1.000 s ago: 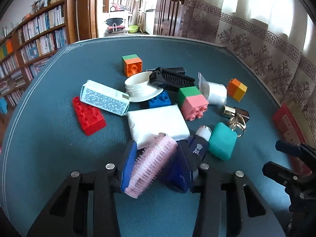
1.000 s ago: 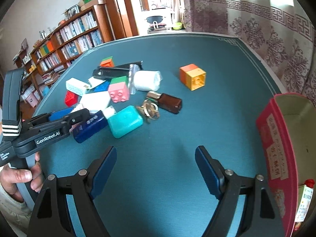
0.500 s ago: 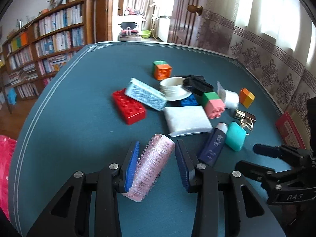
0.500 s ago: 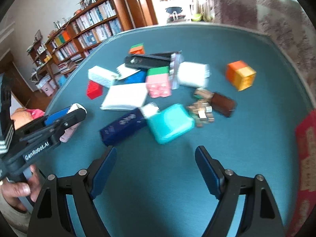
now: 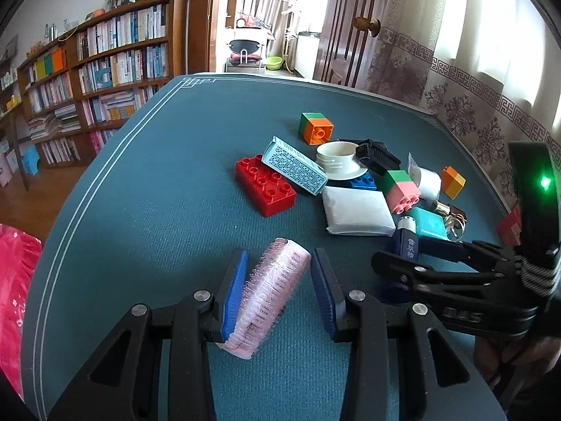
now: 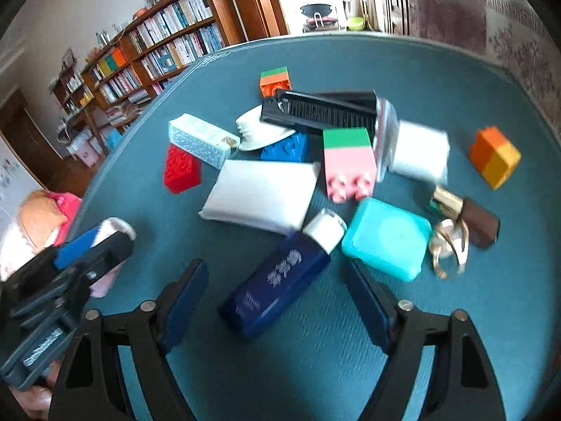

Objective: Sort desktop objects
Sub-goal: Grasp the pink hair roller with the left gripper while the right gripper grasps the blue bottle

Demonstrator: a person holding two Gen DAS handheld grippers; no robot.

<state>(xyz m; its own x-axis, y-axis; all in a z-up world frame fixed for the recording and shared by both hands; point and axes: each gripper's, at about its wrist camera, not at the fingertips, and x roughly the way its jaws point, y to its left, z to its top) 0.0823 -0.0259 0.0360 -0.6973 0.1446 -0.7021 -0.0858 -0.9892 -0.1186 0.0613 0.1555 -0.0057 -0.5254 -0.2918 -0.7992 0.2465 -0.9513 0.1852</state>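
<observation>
Left wrist view is showing the left gripper (image 5: 277, 287) gripping a pink hair roller (image 5: 270, 294) just above the teal table cloth (image 5: 157, 217). This roller is a pale pink cylinder covered in fine, translucent bristles, tilted so its far end is leaning right; the blue pad on the left is pressing into the bristles, while the right pad is sitting against its upper end.

Right wrist view, somewhat blurred, is showing the right gripper (image 6: 277, 301) with its jaws closing around a dark blue tube (image 6: 280, 277), though the pads are not touching it. That tube is lying flat on the cloth, wearing a white cap (image 6: 324, 229) and pale printed characters down its side. Its cap end is resting just beside a turquoise rounded case (image 6: 387, 238) and touching a white soft packet (image 6: 263, 193).

Beyond these, a cluster is lying close together: a pink and green brick (image 6: 347, 165), a blue brick (image 6: 287, 147), a red brick (image 6: 182, 168), a patterned carton (image 6: 201, 140), a white lid (image 6: 261, 131), a black comb (image 6: 322, 110), an orange and green cube (image 6: 275, 80). An orange and yellow cube (image 6: 494, 156) is sitting apart on the right, near a brown bottle (image 6: 466, 217) with gold rings (image 6: 450, 249).
</observation>
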